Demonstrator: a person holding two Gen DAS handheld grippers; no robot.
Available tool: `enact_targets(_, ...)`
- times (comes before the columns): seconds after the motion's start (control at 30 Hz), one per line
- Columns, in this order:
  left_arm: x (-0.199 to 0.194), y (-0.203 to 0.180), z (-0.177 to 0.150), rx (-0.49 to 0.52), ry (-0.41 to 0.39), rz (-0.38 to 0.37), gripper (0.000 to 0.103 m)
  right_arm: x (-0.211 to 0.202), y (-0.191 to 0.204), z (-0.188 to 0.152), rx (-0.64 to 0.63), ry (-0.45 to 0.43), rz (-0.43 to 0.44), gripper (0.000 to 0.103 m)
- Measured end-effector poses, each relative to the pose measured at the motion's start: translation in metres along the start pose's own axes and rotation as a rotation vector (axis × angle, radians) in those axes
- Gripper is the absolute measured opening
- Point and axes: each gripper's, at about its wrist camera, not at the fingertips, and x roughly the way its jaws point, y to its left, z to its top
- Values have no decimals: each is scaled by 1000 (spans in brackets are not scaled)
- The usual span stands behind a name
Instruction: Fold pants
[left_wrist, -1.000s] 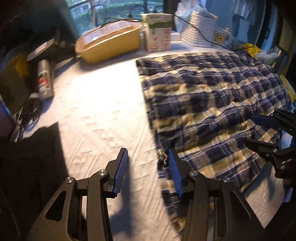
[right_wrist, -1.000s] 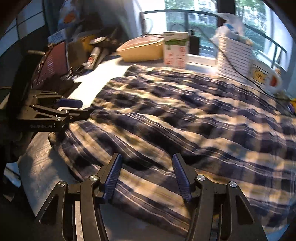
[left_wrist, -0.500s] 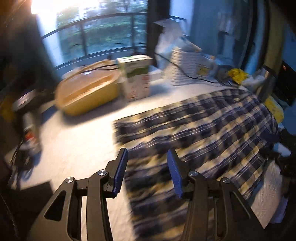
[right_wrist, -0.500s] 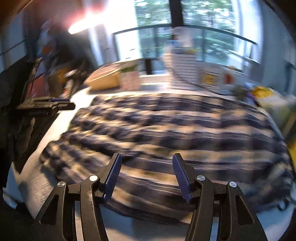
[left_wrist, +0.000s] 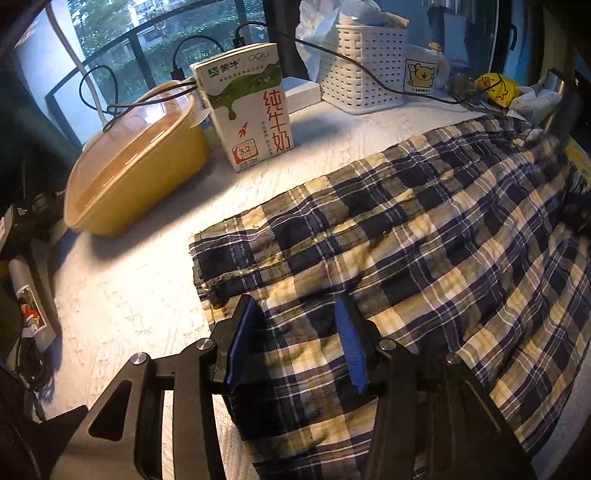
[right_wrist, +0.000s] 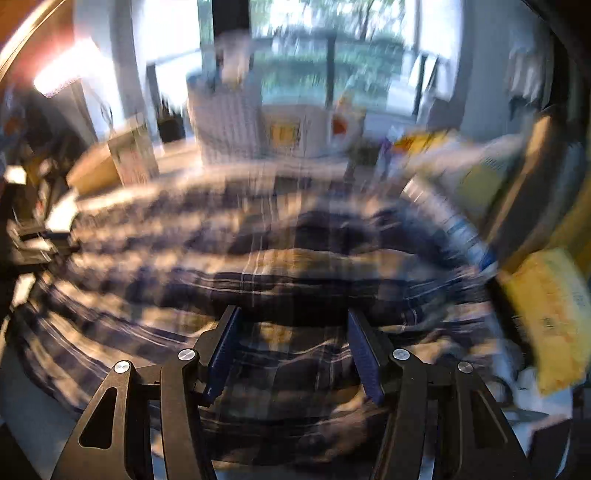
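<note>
Pants: plaid pants (left_wrist: 424, 236) in navy, white and yellow are laid flat on the white textured cover (left_wrist: 129, 295) of the table; a straight edge is seen at their left end, near the yellow lidded dish; in the right wrist view the same pants (right_wrist: 258, 258) are smeared by motion blur, spread across the middle of the picture

Left gripper: the left gripper (left_wrist: 299, 343) is held above the left end of the pants, pointed steeply downward; the jaws are spread apart; the blue pads (left_wrist: 349, 347) are seen over the cloth with nothing pinched between them; whether the tips touch the fabric cannot be told

Right gripper: the right gripper (right_wrist: 293, 347) is held over the near edge of the pants; the jaws are spread wide; no cloth is caught between the blue pads (right_wrist: 364, 354); contact with the fabric cannot be told through the blur

Behind the pants: a yellow lidded dish (left_wrist: 136, 162) is set at the far left; a milk carton (left_wrist: 247, 107) is stood upright just beside it; a white perforated basket (left_wrist: 362, 70) is placed to the right of the carton; black cables (left_wrist: 369, 74) are run across the basket and the dish; a window with a railing (left_wrist: 147, 37) is seen beyond

Right edge: a yellow packet (right_wrist: 550, 317) is seen beside the pants in the right wrist view, blurred
</note>
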Motion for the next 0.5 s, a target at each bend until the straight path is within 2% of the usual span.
enact_targets(0.03, 3, 2, 1, -7, 0, 8, 47, 10, 4, 0, -24, 28, -13, 69)
enact_targets(0.07, 3, 8, 0, -23, -1, 29, 50, 13, 11, 1, -67, 15, -18, 75)
enact_targets(0.1, 3, 13, 1, -34, 0, 61, 51, 13, 14, 2, -80, 13, -27, 75)
enact_targets(0.13, 3, 21, -1, -44, 1, 77, 58, 13, 15, 2, -79, 19, -28, 76)
enact_targets(0.3, -12, 37, -4, -84, 0, 139, 56, 0, 10, -13, -71, 28, -18, 76)
enact_targets(0.37, -27, 31, -6, -81, -35, 121, 56, -8, 9, -22, -62, 28, -20, 76)
enact_targets(0.5, -64, -6, -13, -21, -117, -3, 56, -36, 8, -44, -26, 0, -16, 76)
